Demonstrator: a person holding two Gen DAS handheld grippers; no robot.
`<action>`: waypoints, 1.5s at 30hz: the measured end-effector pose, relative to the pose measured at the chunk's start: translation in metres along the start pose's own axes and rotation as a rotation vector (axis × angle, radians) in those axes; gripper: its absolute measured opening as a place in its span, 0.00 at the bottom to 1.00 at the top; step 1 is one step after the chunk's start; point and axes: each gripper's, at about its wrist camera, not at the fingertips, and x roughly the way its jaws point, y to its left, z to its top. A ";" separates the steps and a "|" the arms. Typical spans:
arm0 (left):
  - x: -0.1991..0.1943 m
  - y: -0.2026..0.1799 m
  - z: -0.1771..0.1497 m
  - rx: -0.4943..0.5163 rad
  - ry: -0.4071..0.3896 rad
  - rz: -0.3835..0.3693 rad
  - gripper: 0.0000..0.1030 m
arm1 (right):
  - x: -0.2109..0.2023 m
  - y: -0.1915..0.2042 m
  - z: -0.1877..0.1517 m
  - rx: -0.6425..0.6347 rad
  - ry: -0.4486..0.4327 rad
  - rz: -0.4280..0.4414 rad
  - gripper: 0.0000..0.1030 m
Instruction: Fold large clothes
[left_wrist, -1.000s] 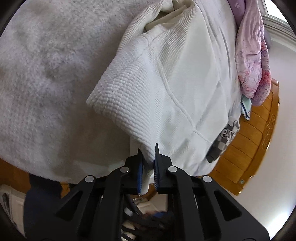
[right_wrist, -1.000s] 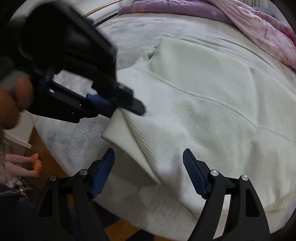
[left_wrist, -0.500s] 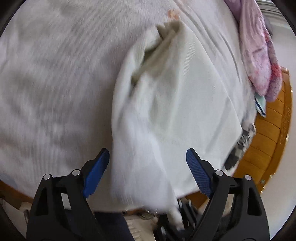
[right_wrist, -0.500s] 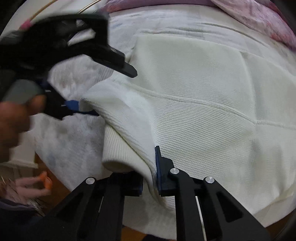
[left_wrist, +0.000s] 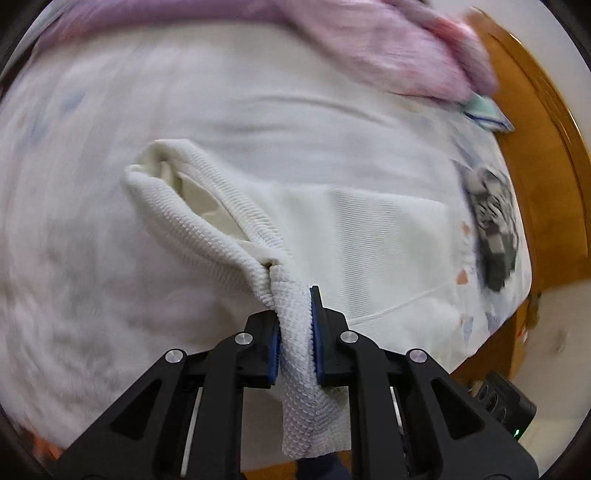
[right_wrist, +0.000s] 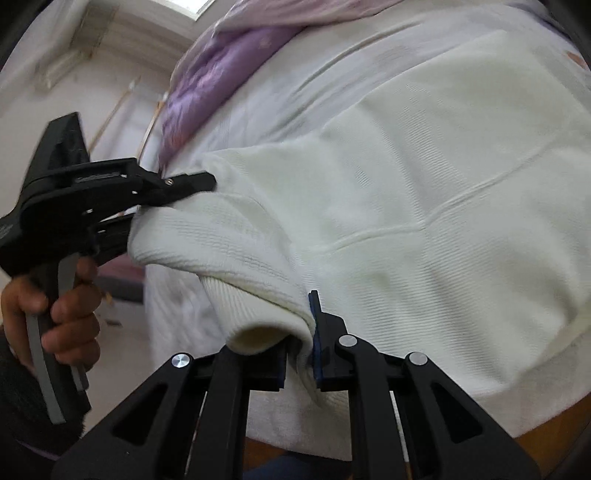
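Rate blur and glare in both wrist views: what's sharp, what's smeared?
Left wrist: motion blur smears the bedsheet and pink quilt; the white sweater stays sharp where the left gripper pinches it. Right wrist: sweater mostly crisp, purple quilt and wall smeared. Soft daylight, no harsh glare; strong fisheye bending at both rims.

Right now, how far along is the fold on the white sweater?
Early. Done: both grippers have a hold. The left gripper, whose jaws have just closed, pinches a ribbed edge of the sweater; the right gripper is shut on another edge. In hand: that end is lifted off the bed. Left: the body looks spread flat, with no finished fold showing.
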 end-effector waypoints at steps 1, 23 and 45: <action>0.000 -0.029 0.003 0.038 -0.017 -0.010 0.12 | -0.014 -0.010 0.004 0.019 -0.012 0.001 0.09; 0.139 -0.256 0.010 0.137 0.026 -0.090 0.80 | -0.101 -0.234 0.018 0.546 0.024 -0.001 0.09; 0.192 -0.091 -0.052 -0.138 0.237 0.189 0.89 | -0.035 -0.168 0.149 -0.199 0.219 -0.372 0.21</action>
